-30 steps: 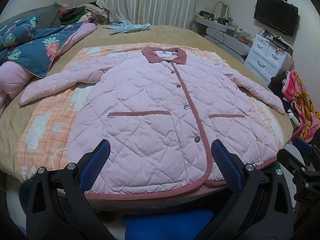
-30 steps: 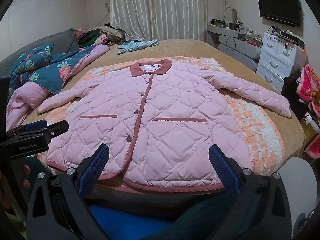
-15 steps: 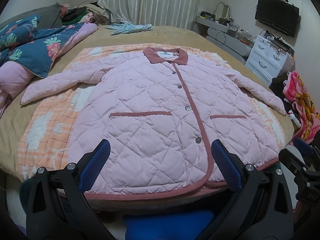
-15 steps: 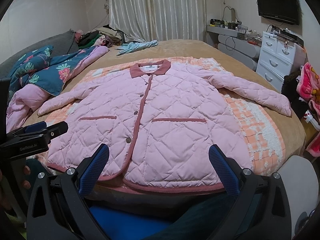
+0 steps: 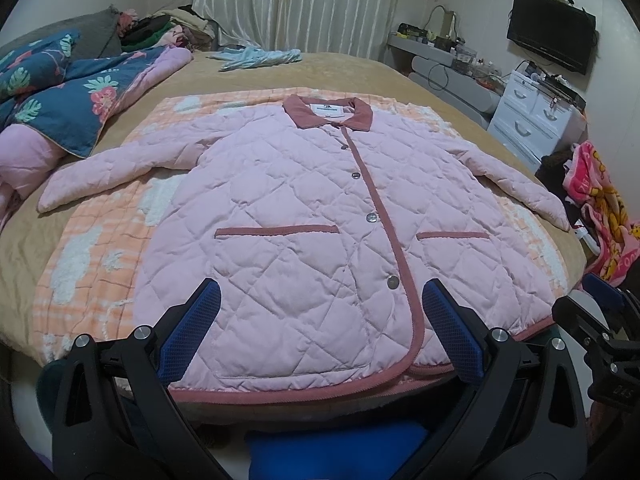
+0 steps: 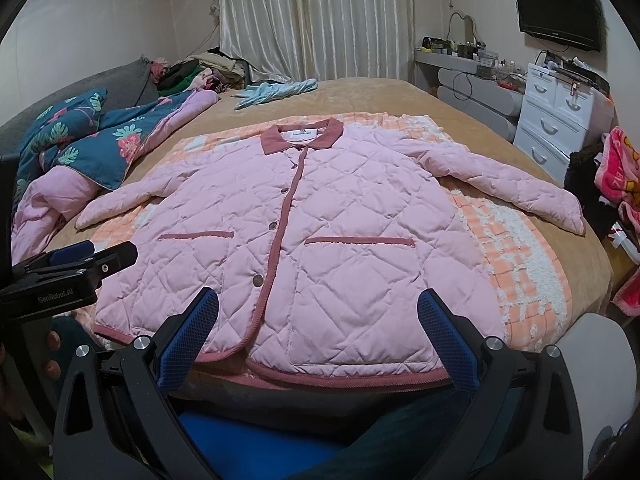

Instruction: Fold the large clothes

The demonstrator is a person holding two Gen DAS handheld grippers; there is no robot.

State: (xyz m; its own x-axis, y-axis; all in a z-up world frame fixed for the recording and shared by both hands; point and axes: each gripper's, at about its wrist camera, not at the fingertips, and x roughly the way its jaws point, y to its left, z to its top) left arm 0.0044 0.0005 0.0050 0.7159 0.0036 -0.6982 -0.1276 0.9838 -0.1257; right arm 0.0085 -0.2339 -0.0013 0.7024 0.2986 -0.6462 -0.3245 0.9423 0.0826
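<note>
Left gripper (image 5: 320,322): jaws spread wide, nothing between the blue pads (image 5: 191,336), poised short of the hem. Right gripper (image 6: 318,322): likewise wide apart and empty, also short of the hem. Left gripper seen again from the right wrist view at 9 o'clock, fingertips of the holding hand (image 6: 52,354) below it.

Pink quilted jacket (image 5: 304,216): laid flat, front up, buttoned, on the bed. Long axis from 6 o'clock (hem) to 12 o'clock (collar). Dusty-rose collar (image 5: 329,113) at the far end, hem (image 5: 288,394) nearest the grippers, just at the near edge of the bed. Placket with snaps running hem to collar, slightly right of centre in the left wrist view. Two trimmed pocket openings lying crosswise. Sleeves spread outward: left sleeve (image 5: 104,172) toward 9 o'clock, cuff reaching past the blanket; right sleeve (image 6: 504,184) toward 3 o'clock, cuff near the bed's side edge.

Under the jacket: orange-and-white checked blanket (image 5: 84,264), on a tan bedspread (image 5: 348,72).

Open room: bare bedspread beyond the collar toward 12 o'clock, up to a light-blue garment (image 6: 276,92). At 10 o'clock a floral navy quilt (image 5: 68,96) crowds the left sleeve. At 2 o'clock a white drawer unit (image 6: 560,120) off the bed.
</note>
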